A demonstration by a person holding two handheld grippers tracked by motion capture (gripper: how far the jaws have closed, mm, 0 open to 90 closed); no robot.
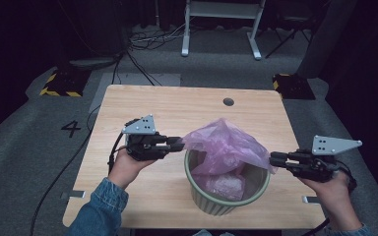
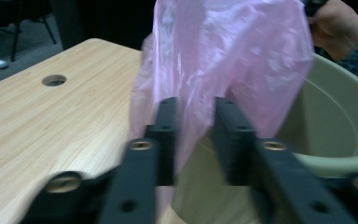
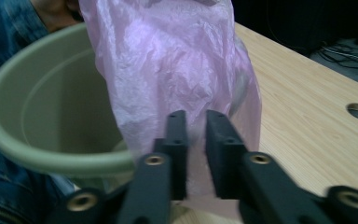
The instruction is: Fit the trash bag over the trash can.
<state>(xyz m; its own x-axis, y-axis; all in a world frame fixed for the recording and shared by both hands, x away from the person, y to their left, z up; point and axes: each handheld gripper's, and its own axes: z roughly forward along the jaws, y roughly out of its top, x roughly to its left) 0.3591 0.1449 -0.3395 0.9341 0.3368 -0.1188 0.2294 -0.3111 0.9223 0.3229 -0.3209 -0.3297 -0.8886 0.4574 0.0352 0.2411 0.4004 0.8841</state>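
A thin pink plastic bag point(image 1: 224, 145) rises out of a pale green round bin point(image 1: 226, 201) that stands at the front middle of the wooden table point(image 1: 142, 105). My left gripper point(image 1: 179, 142) is shut on the bag's left edge, and my right gripper point(image 1: 271, 158) is shut on its right edge, so the film is stretched between them above the rim. In the left gripper view the bag point(image 2: 228, 56) runs down between the jaws of that gripper point(image 2: 195, 135), beside the bin point(image 2: 335, 116). The right gripper view has the bag point(image 3: 168, 60) pinched in its gripper point(image 3: 195, 140), with the bin point(image 3: 42, 93) to the left. The bag's lower part lies crumpled inside the bin.
A round cable hole point(image 1: 228, 102) sits near the table's far edge. On the floor beyond are two yellow-and-black blocks point(image 1: 61, 83) point(image 1: 293, 86), a white frame's legs point(image 1: 221, 29) and loose cables point(image 1: 147, 42). A cable trails off the table's left side.
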